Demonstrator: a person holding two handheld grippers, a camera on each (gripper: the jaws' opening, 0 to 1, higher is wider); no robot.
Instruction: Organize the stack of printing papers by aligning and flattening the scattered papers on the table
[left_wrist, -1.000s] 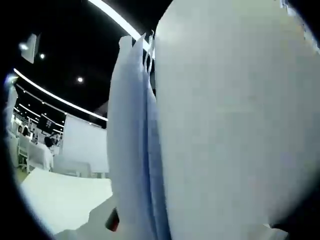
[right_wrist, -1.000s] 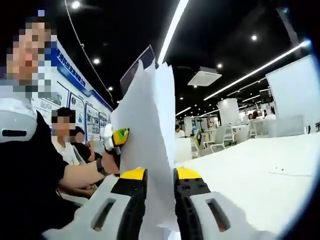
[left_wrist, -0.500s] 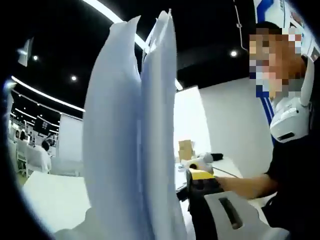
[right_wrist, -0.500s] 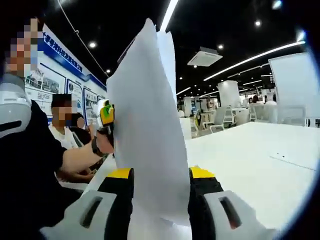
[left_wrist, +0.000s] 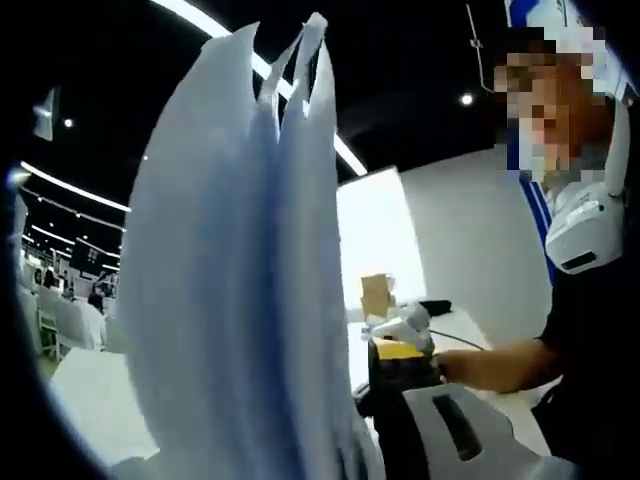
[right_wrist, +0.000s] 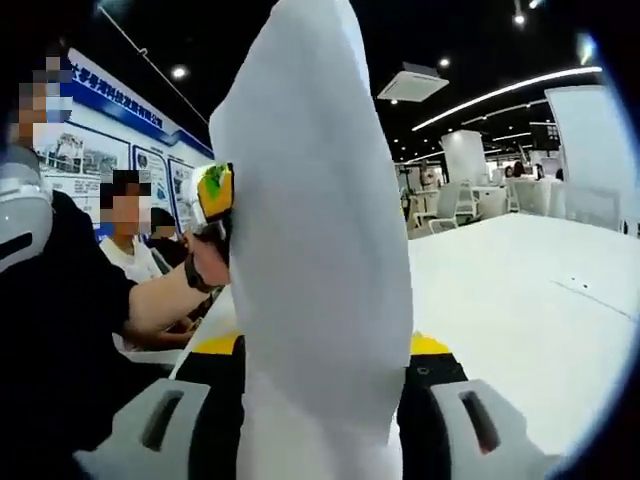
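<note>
Papers (right_wrist: 315, 250) nearer right camera | right tongs (right_wrist: 325, 350) clamp them upright | left tongs: grip unclear

The papers (left_wrist: 240, 290) stand upright on edge, rising from the bottom of the left gripper view, their top edges splayed apart. To their right is the right claw (left_wrist: 400, 365), yellow-tipped, with a person's hand (left_wrist: 480, 365) behind it. A white tabletop (left_wrist: 90, 405) lies low to the left.

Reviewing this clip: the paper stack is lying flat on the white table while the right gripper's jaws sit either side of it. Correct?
Not flat. In the right gripper view the paper stack stands upright, rising between the right gripper jaws, above the white table.
</note>
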